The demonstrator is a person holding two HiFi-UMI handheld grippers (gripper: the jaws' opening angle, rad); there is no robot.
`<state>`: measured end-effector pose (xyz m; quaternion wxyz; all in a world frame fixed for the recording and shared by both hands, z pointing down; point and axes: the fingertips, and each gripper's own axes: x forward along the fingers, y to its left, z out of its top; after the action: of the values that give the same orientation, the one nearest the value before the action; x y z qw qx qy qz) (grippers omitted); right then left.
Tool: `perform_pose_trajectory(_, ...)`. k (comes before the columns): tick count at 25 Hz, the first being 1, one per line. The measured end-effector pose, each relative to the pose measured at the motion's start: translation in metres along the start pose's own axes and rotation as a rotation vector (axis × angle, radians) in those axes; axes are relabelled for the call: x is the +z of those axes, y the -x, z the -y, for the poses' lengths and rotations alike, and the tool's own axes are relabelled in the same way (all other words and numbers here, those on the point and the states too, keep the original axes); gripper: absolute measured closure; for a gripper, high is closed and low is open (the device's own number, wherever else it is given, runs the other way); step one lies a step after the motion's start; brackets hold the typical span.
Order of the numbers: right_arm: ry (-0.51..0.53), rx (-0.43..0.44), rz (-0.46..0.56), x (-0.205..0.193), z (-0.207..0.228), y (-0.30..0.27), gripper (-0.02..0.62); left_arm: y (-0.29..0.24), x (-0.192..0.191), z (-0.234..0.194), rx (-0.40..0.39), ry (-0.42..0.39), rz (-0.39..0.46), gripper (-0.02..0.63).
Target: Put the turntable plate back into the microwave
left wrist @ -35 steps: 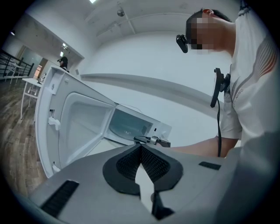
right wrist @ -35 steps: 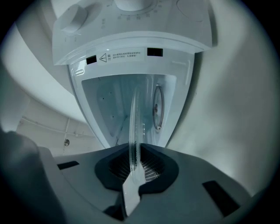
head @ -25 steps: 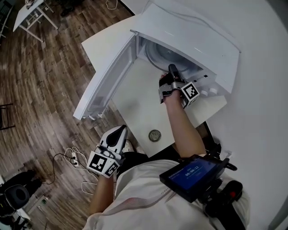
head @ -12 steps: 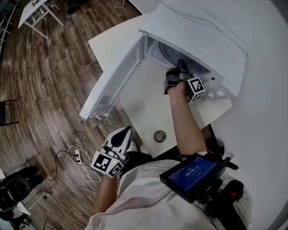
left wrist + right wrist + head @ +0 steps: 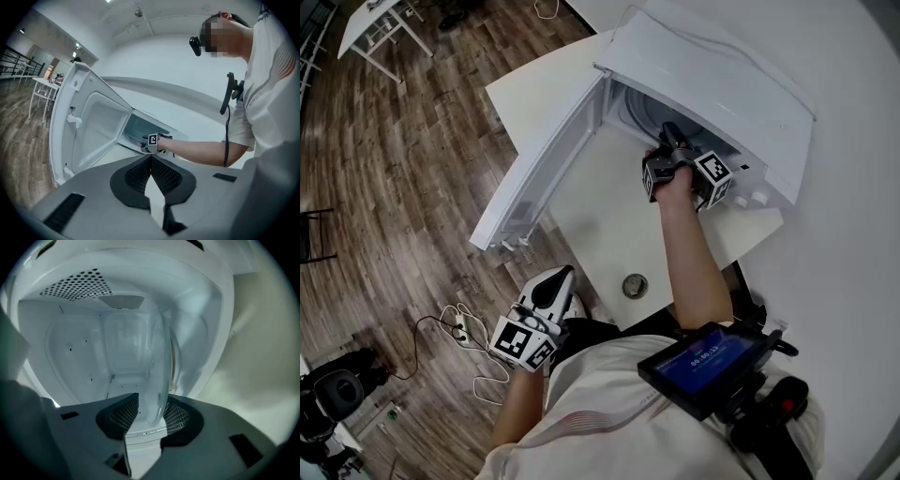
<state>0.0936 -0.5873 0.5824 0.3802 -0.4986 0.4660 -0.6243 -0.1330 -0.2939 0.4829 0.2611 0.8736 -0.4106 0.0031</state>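
Setting: a lab-like open workroom is indicated by a wood-plank floor [image 5: 384, 187], a white microwave [image 5: 712, 66] set on a plain white table [image 5: 591, 234], a second white table [image 5: 375, 23] placed well apart, loose cables [image 5: 455, 323] left on the floor, and a dark railing [image 5: 10, 58] along one side.

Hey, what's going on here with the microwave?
A person is putting the glass plate back into the open microwave. The right gripper reaches inside; its jaws have just been opening, with the plate's rim between them, and the pads don't seem to press on it. The plate shows edge-on there, so it doesn't look laid flat yet. The left gripper hangs shut and empty at the person's side.
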Motion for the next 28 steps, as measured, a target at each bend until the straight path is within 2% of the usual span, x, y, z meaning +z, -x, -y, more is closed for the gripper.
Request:
perform_pose_trajectory(13,-0.026,-0.035,-0.177,-0.017,0.021,0.012,0.463,0.001,-0.002,-0.005,-0.010,0.014,-0.005,0.595)
perform_pose_trajectory(24,-0.046,-0.111,-0.216,-0.023,0.035,-0.002,0.463,0.004,-0.006,-0.006,-0.010,0.030,-0.007,0.595)
perform_pose_trajectory(28,-0.038,-0.099,-0.240,-0.025,0.036,-0.004,0.463,0.001,-0.009,-0.005,-0.012,0.033,-0.009,0.595)
